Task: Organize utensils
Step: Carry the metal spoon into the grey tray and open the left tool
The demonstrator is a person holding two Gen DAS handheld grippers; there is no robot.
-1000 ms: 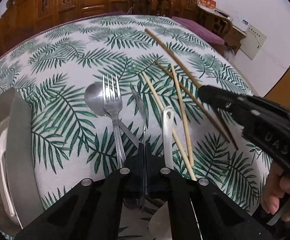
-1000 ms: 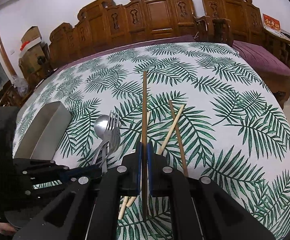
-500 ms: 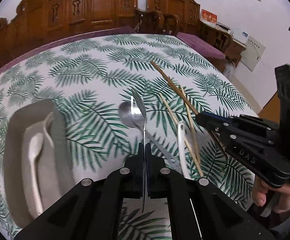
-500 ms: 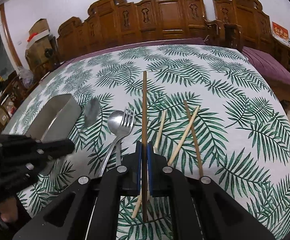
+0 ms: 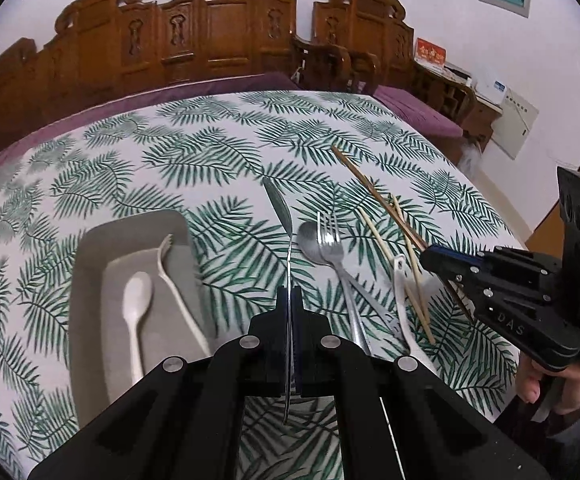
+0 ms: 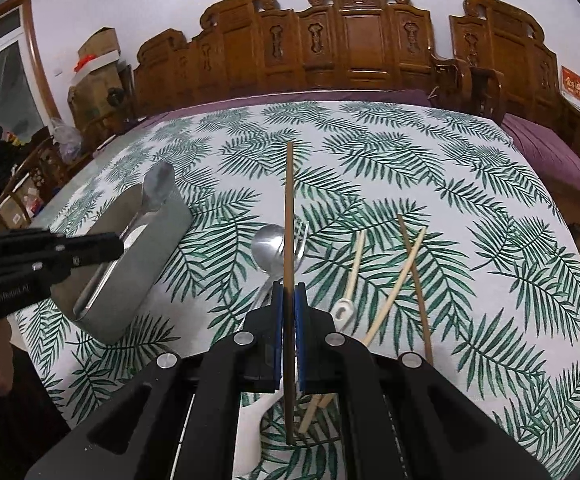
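My left gripper [image 5: 289, 300] is shut on a metal spoon [image 5: 280, 212] seen edge-on, held above the table just right of the grey tray [image 5: 86, 280]. The tray holds a white plastic spoon [image 5: 136, 300] and white plastic fork [image 5: 174, 280]. My right gripper [image 6: 289, 300] is shut on a dark brown chopstick [image 6: 288, 216], held above the utensils. On the cloth lie a metal spoon [image 6: 268, 246], a metal fork [image 5: 331, 240], a white utensil [image 5: 401, 292], two pale chopsticks [image 6: 397, 280] and another brown chopstick [image 6: 413, 280]. The held spoon's bowl [image 6: 158, 184] shows over the tray [image 6: 146, 264].
The table has a white cloth with green palm leaves [image 5: 210, 160]. Carved wooden chairs [image 6: 353, 40] stand along the far edge. A purple bench [image 6: 549, 152] is at the right. Boxes and clutter [image 6: 94, 68] are at the far left.
My left gripper has lifted the metal spoon off the table and swung left toward the grey tray. My right gripper has risen slightly with the brown chopstick.
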